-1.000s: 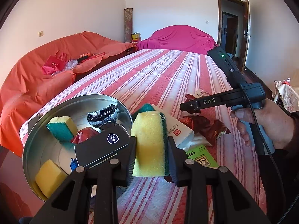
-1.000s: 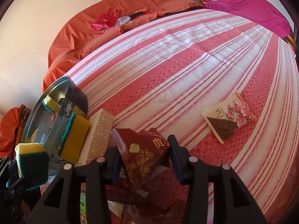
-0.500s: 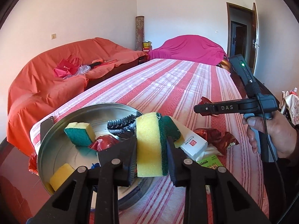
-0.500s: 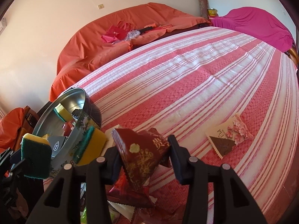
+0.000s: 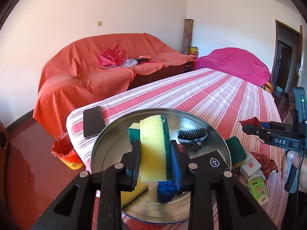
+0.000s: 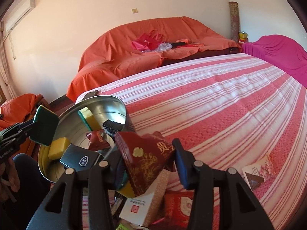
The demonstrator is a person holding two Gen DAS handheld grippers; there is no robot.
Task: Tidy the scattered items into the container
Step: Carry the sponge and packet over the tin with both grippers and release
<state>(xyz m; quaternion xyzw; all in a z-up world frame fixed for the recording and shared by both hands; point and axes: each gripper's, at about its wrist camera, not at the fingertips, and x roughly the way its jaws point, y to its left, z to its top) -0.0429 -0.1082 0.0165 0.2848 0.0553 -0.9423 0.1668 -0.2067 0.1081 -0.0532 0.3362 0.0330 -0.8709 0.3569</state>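
Observation:
My left gripper (image 5: 155,161) is shut on a yellow and green sponge (image 5: 153,147) and holds it above the round metal tin (image 5: 203,118). The tin (image 6: 117,103) holds two other sponges (image 6: 58,147), a black hair clip (image 5: 191,134), a black card (image 5: 213,163) and a red wrapper (image 6: 97,140). My right gripper (image 6: 148,163) is shut on a dark red packet with gold print (image 6: 144,159), held above the table right of the tin. That gripper also shows in the left wrist view (image 5: 247,127).
A black phone (image 5: 93,121) lies left of the tin near the table edge. A sponge (image 5: 237,151), a white box (image 6: 142,209), a green packet (image 5: 258,190) and red packets lie right of the tin. A flowered packet (image 6: 257,174) lies farther right. A red bin (image 5: 65,153) stands on the floor.
My left gripper has carried the sponge left, from beside the tin to over its middle. My right gripper has lifted the red packet and moved it toward the tin.

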